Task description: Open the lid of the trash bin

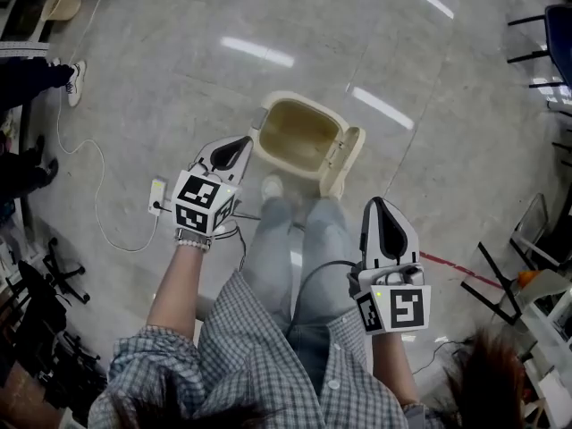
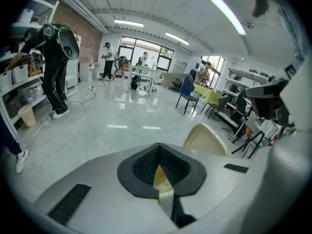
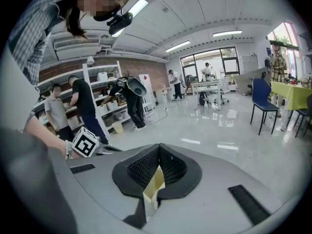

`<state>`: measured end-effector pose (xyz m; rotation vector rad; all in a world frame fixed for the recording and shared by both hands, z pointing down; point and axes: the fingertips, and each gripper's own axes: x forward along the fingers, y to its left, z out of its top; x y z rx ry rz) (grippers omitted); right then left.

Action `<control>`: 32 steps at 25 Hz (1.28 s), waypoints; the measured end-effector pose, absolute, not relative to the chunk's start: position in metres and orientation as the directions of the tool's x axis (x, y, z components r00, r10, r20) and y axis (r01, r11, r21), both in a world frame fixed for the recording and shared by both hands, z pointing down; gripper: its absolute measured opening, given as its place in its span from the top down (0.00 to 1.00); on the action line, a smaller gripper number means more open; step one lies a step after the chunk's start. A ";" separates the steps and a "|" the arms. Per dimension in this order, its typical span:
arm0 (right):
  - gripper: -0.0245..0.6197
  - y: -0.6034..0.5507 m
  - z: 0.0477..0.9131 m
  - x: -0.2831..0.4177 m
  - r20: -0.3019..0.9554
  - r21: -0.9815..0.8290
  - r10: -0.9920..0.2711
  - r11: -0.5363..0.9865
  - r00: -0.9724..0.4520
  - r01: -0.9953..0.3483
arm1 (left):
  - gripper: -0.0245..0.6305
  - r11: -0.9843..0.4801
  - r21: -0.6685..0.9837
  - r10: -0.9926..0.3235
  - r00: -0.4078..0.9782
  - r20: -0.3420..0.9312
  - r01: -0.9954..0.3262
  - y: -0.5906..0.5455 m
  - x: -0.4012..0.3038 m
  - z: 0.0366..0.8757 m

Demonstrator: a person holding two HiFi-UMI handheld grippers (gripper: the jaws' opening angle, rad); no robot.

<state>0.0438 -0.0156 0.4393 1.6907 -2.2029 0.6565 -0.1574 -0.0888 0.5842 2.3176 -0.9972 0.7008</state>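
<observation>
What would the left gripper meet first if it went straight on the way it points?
Probably nothing close: the left gripper aims over glossy grey floor, with the open cream plastic trash bin just right of its line. Depth is unclear.

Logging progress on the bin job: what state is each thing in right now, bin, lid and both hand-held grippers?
Beige plastic trash bin: upright on the floor, no contents visible.
Bin's hinged beige lid: open, swung up off the rim.
Left hand-held gripper: jaws together, holding nothing.
Right hand-held gripper: jaws together, holding nothing.
</observation>
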 end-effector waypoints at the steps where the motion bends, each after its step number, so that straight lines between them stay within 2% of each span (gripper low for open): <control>1: 0.94 -0.019 0.433 0.045 0.479 -0.178 -0.835 0.210 -0.271 -0.961 | 0.96 -0.594 0.240 -0.509 0.591 0.626 -0.767 -0.090 -0.159 0.573; 19: 0.94 -0.051 0.316 0.082 0.335 -0.088 -0.901 0.260 -0.275 -0.962 | 0.96 -0.587 0.126 -0.676 0.570 0.467 -0.800 -0.083 -0.156 0.387; 32: 0.94 -0.068 0.251 0.070 0.198 -0.026 -0.911 0.365 -0.362 -0.931 | 0.96 -0.575 0.085 -0.755 0.568 0.328 -0.813 -0.066 -0.142 0.300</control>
